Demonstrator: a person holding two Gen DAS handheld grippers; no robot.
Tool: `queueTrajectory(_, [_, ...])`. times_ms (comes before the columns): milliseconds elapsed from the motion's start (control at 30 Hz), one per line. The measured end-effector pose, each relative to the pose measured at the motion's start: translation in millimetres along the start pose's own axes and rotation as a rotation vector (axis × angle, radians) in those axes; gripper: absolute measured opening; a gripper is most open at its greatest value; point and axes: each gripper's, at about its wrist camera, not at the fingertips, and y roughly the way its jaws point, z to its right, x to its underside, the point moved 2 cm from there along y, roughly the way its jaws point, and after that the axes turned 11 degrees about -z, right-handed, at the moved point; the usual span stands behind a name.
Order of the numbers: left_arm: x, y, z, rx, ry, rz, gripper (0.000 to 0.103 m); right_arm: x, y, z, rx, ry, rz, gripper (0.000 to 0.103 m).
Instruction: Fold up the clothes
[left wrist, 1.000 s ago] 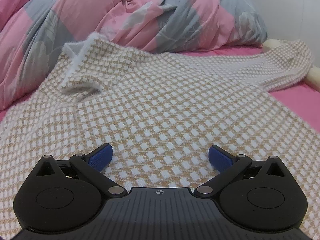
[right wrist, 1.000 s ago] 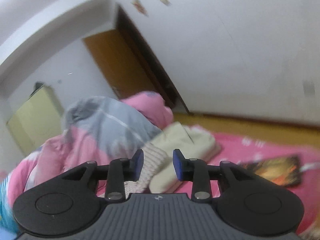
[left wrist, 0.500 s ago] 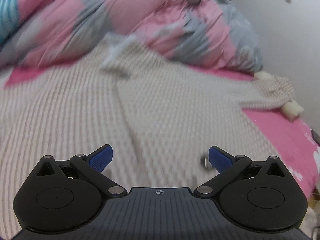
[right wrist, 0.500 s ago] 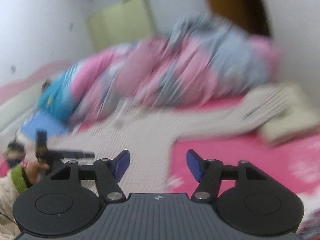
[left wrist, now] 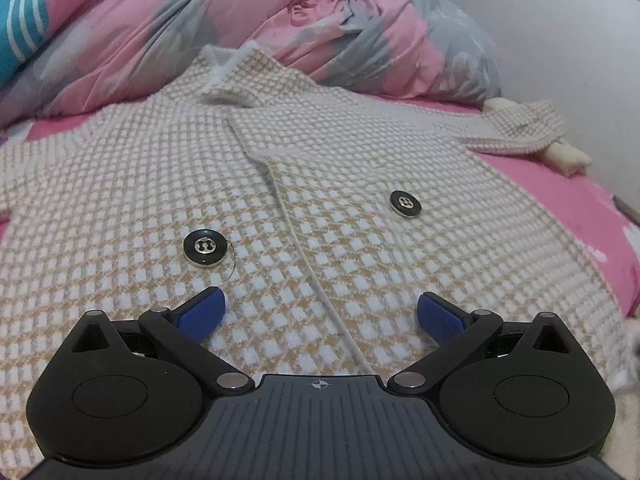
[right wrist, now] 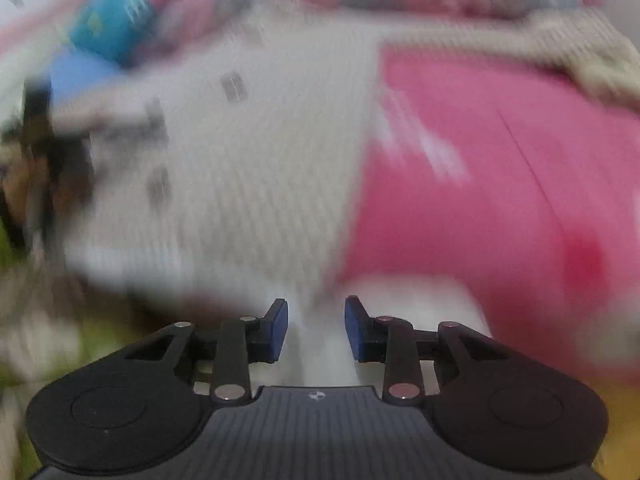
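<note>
The checked coat [left wrist: 320,200] is the landmark here. It lies flat, front side up, on the pink sheet [left wrist: 560,192] of a bed. Its cloth is a small pattern of white and tan squares, with a fuzzy surface.

Left of the coat's front opening sits a black button [left wrist: 204,247] with four holes and a loose dark thread beside it. Right of the opening there is a second black button [left wrist: 405,203]. The front edge runs as a pale seam from the collar [left wrist: 240,76] down toward the camera, so the long axis of the coat goes from near to far, and the collar points away, to the pink and grey duvet [left wrist: 280,12] that is heaped just behind it. At the far right of the coat one sleeve [left wrist: 520,128] stretches out sideways and ends over a cream cushion [left wrist: 568,156] near the wall.

The left gripper [left wrist: 320,312] hovers over the lower part of the coat, its jaws spread wide, with nothing between the blue pads [left wrist: 202,314].

The right wrist view is strongly blurred. There the coat [right wrist: 240,152] fills the left and middle, and the pink sheet [right wrist: 480,168] lies to the right of it. The right gripper [right wrist: 316,330] is at the coat's near edge. Its jaws have just been closing and stand at a narrow gap; pale cloth shows between them, but I cannot tell if the pads press on it.
</note>
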Motion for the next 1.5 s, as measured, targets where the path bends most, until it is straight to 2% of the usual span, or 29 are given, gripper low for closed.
queueTrajectory(67, [0.9, 0.0, -1.4, 0.009, -0.013, 0.008, 0.103, 20.1, -29.0, 5.2, 0.003, 0.072, 0.003, 0.032])
queueTrajectory(100, [0.6, -0.4, -1.7, 0.012, -0.021, 0.011, 0.103, 26.4, -45.6, 5.1, 0.032, 0.106, 0.037, 0.034])
queueTrajectory(167, [-0.5, -3.2, -3.5, 0.019, -0.045, 0.019, 0.103, 27.5, -75.5, -0.4, 0.019, 0.143, 0.173, 0.034])
queueTrajectory(267, [-0.4, -13.5, -9.7, 0.023, -0.101, 0.042, 0.103, 3.6, -83.1, -17.3, -0.064, 0.162, 0.332, 0.035])
queueTrajectory(333, [1.8, -22.2, -13.3, 0.004, -0.131, 0.060, 0.103, -21.2, -65.6, -32.6, -0.101, 0.143, 0.393, 0.050])
queueTrajectory(400, [3.3, -26.3, -16.2, -0.029, -0.157, 0.047, 0.103, -49.8, -32.8, -46.9, -0.108, 0.131, 0.396, 0.056])
queueTrajectory(500, [4.2, -20.5, -19.6, -0.090, -0.223, -0.023, 0.103, -97.0, 31.2, -62.1, -0.080, 0.173, 0.322, 0.056])
queueTrajectory(567, [5.1, -16.9, -13.7, -0.151, -0.201, -0.032, 0.103, -114.5, 61.0, -69.0, 0.003, 0.176, 0.298, 0.058])
queueTrajectory(667, [7.0, -13.4, -2.7, -0.236, -0.180, -0.029, 0.103, -126.9, 87.0, -90.1, 0.118, 0.132, 0.351, 0.087])
queueTrajectory(700, [8.1, -13.5, -1.0, -0.254, -0.187, -0.025, 0.103, -129.0, 92.1, -97.6, 0.135, 0.111, 0.361, 0.102])
queueTrajectory(867, [9.8, -14.8, 3.6, -0.305, -0.244, -0.010, 0.103, -125.0, 104.7, -128.4, 0.270, 0.032, 0.381, 0.103])
queueTrajectory(1000, [15.3, -15.0, 8.4, -0.325, -0.280, 0.035, 0.103, -124.5, 98.9, -124.8, 0.245, 0.058, 0.384, 0.103])
queueTrajectory(1167, [17.8, -15.1, 9.8, -0.328, -0.274, 0.057, 0.103, -122.7, 98.3, -126.2, 0.256, 0.060, 0.393, 0.103])
queueTrajectory(1500, [22.0, -19.6, 5.1, -0.277, -0.324, 0.099, 0.103, -123.5, 97.7, -126.6, 0.262, 0.075, 0.384, 0.103])
